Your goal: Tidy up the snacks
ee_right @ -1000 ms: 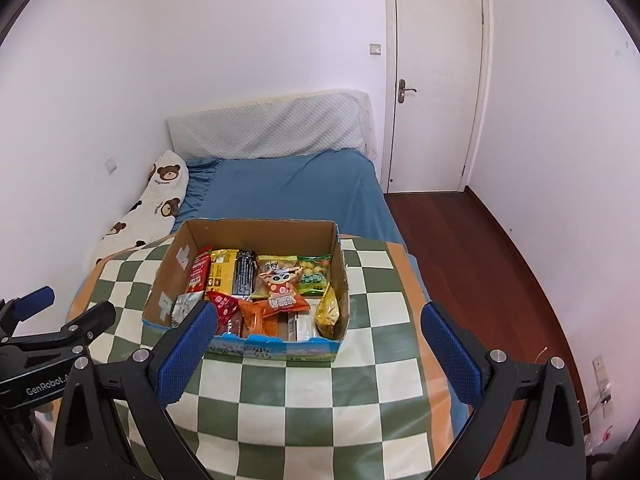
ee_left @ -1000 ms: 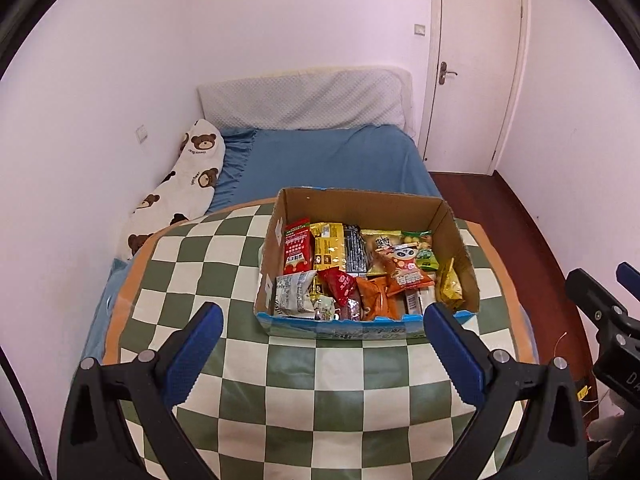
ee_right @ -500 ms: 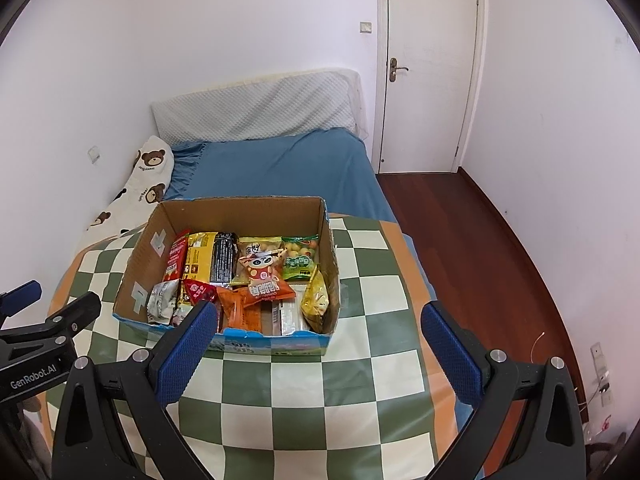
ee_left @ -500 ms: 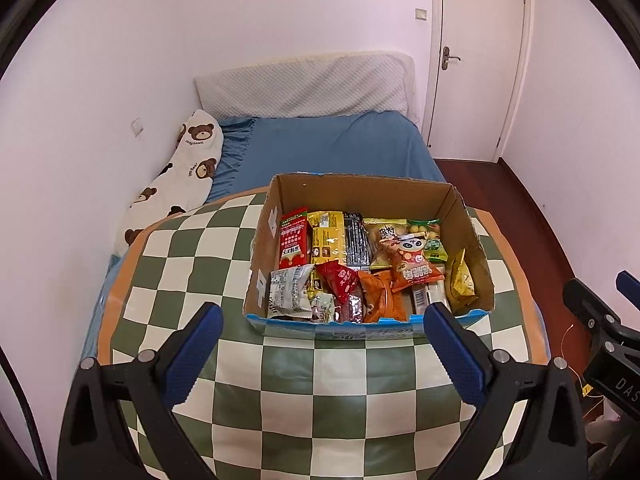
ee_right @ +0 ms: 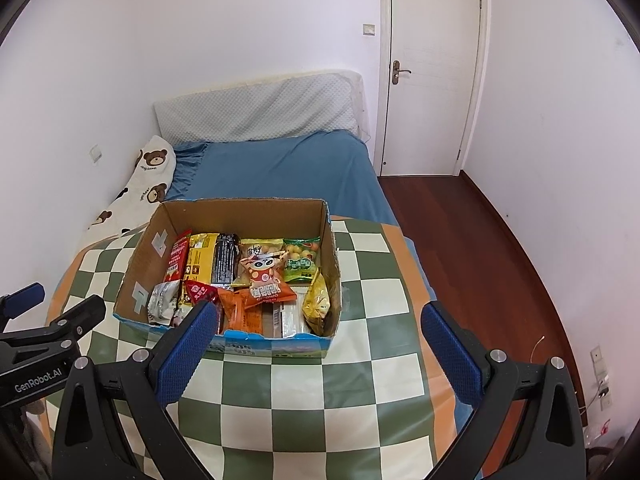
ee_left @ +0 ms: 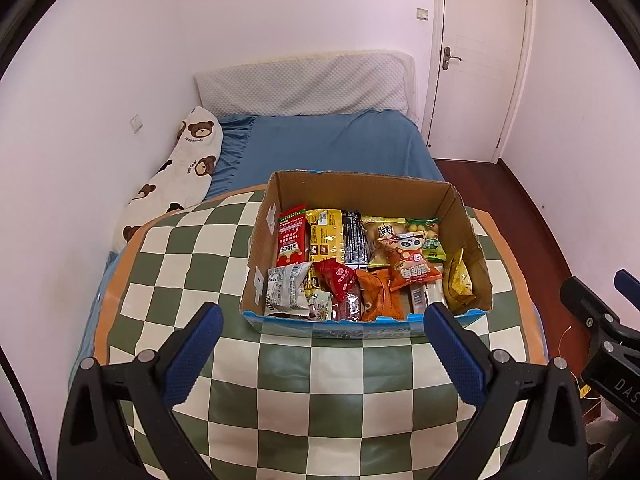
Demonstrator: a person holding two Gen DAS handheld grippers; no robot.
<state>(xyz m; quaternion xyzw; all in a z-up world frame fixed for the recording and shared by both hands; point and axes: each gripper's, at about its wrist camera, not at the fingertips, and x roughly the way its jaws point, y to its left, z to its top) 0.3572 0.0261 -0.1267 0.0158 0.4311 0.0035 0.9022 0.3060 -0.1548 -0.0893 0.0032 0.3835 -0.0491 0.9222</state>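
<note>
Left gripper (ee_left: 322,322): held spread wide, nothing pinched, parked just short of the box's near wall.
Right gripper (ee_right: 318,320): also spread wide and empty, over the near right part of the box.
Cardboard box (ee_left: 360,188): sat on the checkered tablecloth (ee_left: 180,260), top open.
Snacks: all packed inside the box; a panda packet (ee_left: 412,266) is seen on top, a red packet (ee_left: 292,236) at the left.
Background: blue bed (ee_left: 332,148) behind the table.

Left gripper (ee_left: 322,344) hovered wide open, empty, above green-checked table (ee_left: 320,392). Cardboard box (ee_left: 276,200) sat beyond fingertips, packed with snack packets (ee_left: 412,270). Blue bed (ee_left: 336,148) far behind.
</note>
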